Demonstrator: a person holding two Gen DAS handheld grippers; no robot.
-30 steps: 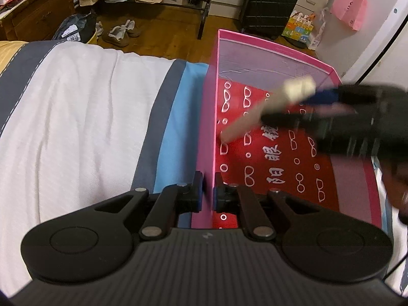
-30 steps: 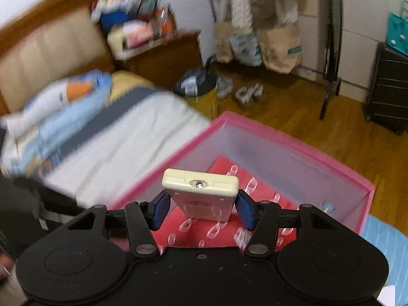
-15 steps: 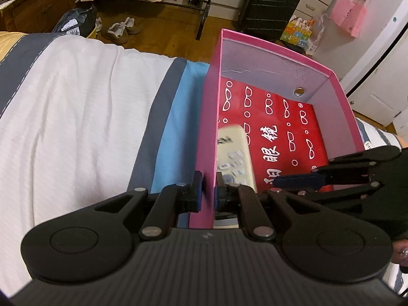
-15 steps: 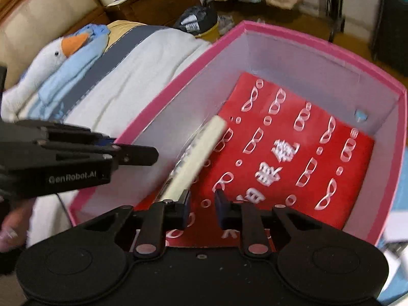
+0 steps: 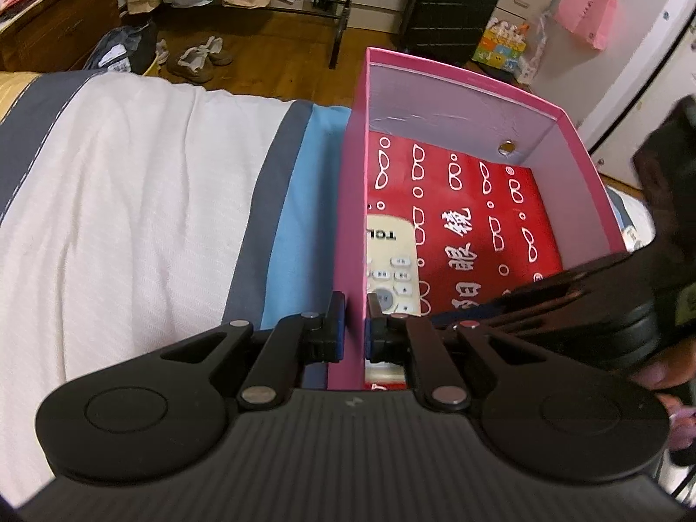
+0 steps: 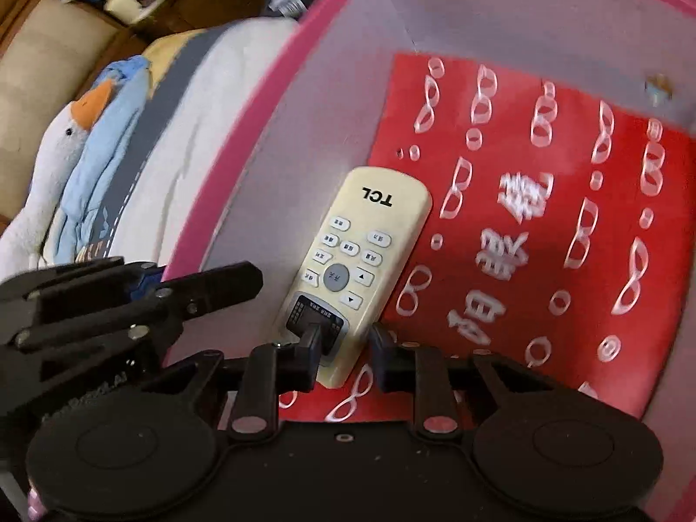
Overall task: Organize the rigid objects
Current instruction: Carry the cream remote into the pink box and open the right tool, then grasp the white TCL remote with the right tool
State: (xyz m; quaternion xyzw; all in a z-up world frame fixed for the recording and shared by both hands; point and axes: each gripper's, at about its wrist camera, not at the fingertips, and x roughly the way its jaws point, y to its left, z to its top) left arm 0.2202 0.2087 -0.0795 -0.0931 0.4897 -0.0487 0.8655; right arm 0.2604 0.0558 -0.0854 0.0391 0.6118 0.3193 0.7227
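Lying flat now inside the pink box (image 6: 278, 100) against its left wall, the remote (image 6: 361, 256) is stowed, no longer carried by the right gripper (image 6: 343, 352), whose narrowed jaws straddle its end without visibly pinching, while the left gripper (image 5: 353, 326) pinches that wall.

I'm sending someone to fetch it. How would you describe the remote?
On the bed stands a pink box lined with a red sheet. The remote lies flat inside along its left wall: cream, grey round button, TCL printed on it.

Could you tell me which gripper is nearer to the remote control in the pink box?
The right gripper: it straddles the remote control's display end. The left gripper is clamped on the pink box wall, alongside the remote.
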